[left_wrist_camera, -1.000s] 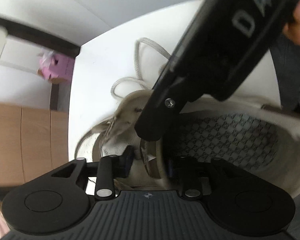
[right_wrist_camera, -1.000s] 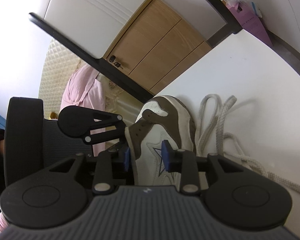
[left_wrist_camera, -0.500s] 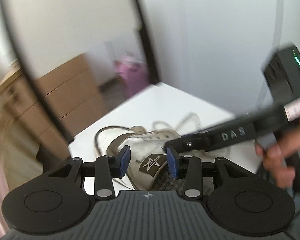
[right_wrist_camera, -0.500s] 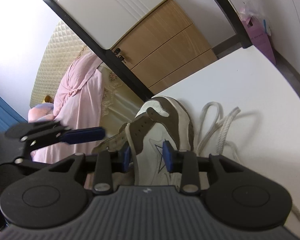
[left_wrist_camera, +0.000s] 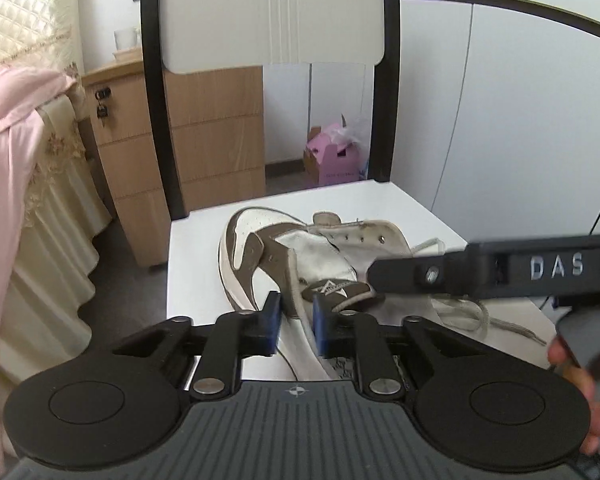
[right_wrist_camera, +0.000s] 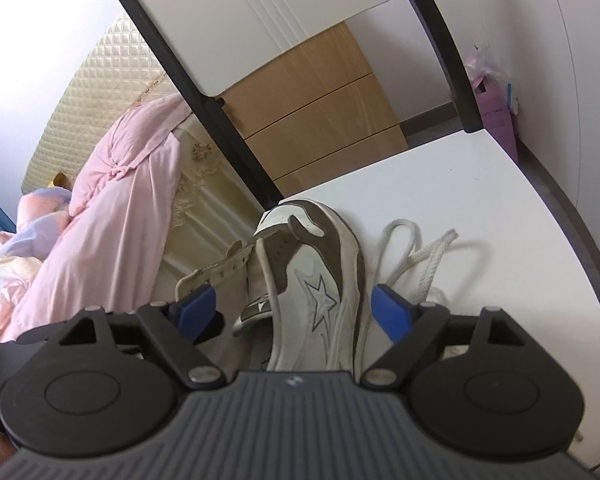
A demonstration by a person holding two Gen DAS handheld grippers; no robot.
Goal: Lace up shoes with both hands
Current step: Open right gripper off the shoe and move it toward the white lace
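Left wrist view: left gripper (left_wrist_camera: 296,322), jaws narrowly parted around the shoe (left_wrist_camera: 300,256) collar on the white table (left_wrist_camera: 412,208); right gripper (right_wrist_camera: 292,308) reaches across, jaws spread wide

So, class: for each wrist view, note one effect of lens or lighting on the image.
Left wrist view: fisheye bends the black chair frame into a curve; the corners are dark. Right wrist view: the white woven shoelace casts a soft shadow on the white seat; the upper-left wall is washed out.

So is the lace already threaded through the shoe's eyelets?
No: in the right wrist view the white lace lies loose on the white table beside the shoe, and the eyelets in view are bare.
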